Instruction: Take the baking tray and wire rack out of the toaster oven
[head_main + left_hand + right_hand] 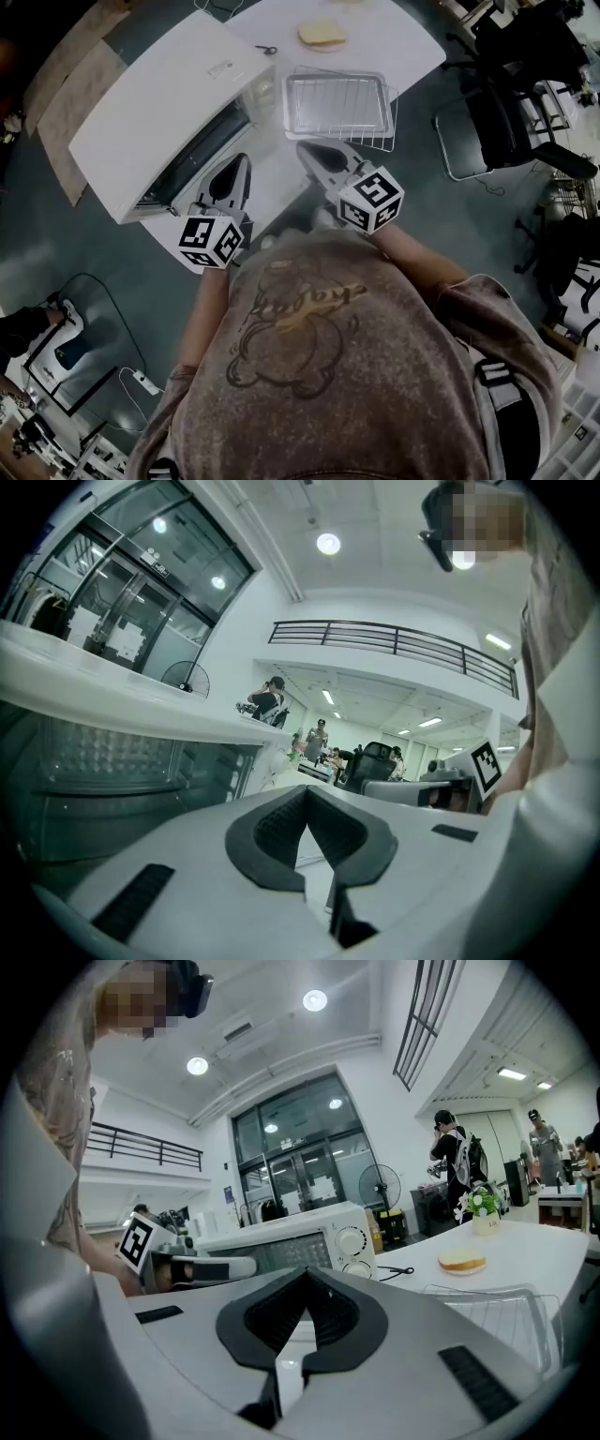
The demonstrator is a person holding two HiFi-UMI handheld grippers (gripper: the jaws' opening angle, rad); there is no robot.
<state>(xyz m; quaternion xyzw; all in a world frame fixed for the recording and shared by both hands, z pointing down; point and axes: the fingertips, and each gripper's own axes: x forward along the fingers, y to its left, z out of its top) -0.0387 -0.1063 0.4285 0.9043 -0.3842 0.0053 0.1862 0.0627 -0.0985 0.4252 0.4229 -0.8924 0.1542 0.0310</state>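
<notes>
The baking tray (336, 103) sits on the wire rack (391, 120) on the table (394, 37) beside the toaster oven (159, 112), just beyond the right gripper (305, 1274). Both it and the left gripper (307, 794) are closed and empty. The tray hides most of the rack, and the oven's inside is too dim to read.

**No lettering can be read**

The toaster oven (159, 112) has a small dark mark (220, 68) on its white top, toward its knob end, too small to read. In front of the oven, the person's sweatshirt (394, 375) shows looping script (314, 305) across a bear drawing, but the letters are unclear. Beyond the oven, a sign (155, 564) above glass doors (122, 621) is also illegible.
</notes>
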